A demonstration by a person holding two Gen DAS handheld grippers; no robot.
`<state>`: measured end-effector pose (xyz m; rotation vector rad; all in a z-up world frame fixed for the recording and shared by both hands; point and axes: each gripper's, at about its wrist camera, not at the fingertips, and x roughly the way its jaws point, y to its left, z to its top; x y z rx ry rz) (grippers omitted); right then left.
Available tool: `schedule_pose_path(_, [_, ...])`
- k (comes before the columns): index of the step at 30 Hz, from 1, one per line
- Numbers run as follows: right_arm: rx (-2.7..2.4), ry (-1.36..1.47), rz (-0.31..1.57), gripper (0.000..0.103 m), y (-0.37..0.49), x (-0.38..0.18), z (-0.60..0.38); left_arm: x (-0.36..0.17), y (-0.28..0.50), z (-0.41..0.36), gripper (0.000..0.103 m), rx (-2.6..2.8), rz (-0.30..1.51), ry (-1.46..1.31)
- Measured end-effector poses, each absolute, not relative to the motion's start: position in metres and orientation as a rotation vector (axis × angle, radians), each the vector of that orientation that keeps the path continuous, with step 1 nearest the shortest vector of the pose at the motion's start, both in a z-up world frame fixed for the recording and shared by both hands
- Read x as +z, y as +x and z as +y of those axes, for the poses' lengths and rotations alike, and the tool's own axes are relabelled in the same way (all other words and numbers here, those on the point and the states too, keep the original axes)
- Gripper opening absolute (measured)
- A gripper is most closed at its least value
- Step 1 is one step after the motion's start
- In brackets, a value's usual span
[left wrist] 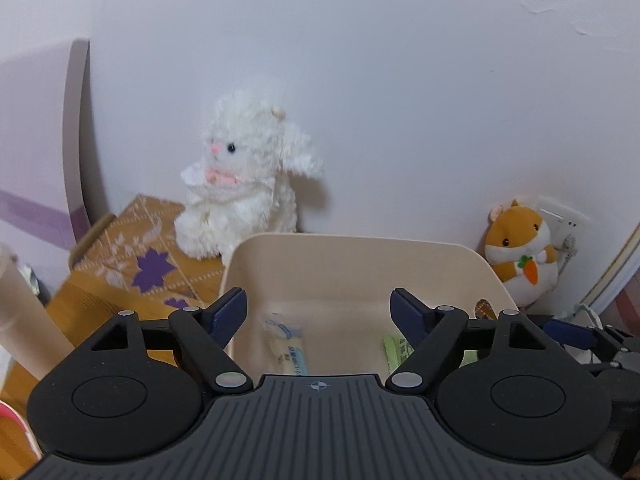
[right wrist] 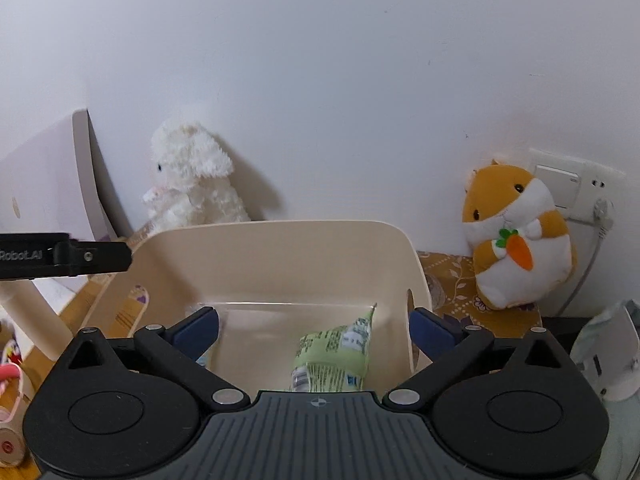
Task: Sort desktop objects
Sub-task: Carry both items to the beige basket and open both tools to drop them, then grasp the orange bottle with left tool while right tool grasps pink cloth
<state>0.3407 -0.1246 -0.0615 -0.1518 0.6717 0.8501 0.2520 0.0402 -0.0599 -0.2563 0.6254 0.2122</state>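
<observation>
Two packets already lie in the cream bin (right wrist: 280, 256) at this stage of a desktop sort: a green packet (right wrist: 336, 356) on the bin floor towards the right, its far corner sticking up, and a pale blue-and-white packet (left wrist: 288, 344) towards the left. Both grippers hang over the near edge of the bin, tilted down into it. The left gripper (left wrist: 318, 312) has its jaws wide apart with nothing between them, and the blue-and-white packet lies below the gap, apparently just let go. The right gripper (right wrist: 314, 330) likewise stands fully spread and empty over the green packet. Neither pad presses on anything.

How much is left cannot be judged with certainty, since the near table is hidden behind the gripper bodies. A pink-and-red object (right wrist: 8, 376) at the left edge of the right wrist view, too cut off to name, and a pale bag (right wrist: 608, 360) at the right edge may yet need sorting.

Behind the bin, a white plush rabbit (left wrist: 244, 184) leans on the wall above the patterned tablecloth (left wrist: 132, 260), and an orange plush hamster (right wrist: 516, 236) holding a carrot sits in front of a wall socket (right wrist: 576, 188) with a plugged-in cable. A pale cylinder (left wrist: 24, 320) stands close on the left. The bin's walls are the main thing to clear when lifting out.
</observation>
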Motion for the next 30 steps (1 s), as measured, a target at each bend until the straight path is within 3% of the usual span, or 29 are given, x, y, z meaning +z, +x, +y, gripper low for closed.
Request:
schedule_pose_path(12, [0.817, -0.290, 0.541, 0.103, 0.292, -0.052, -0.177, -0.057, 0.186, 0.063, 0.081, 0.265, 0.680, -0.236])
schedule_pose_path(30, [0.887, -0.434, 0.830, 0.103, 0.237, -0.109, -0.222, -0.131, 0.124, 0.105, 0.081, 0.230, 0.950, -0.080])
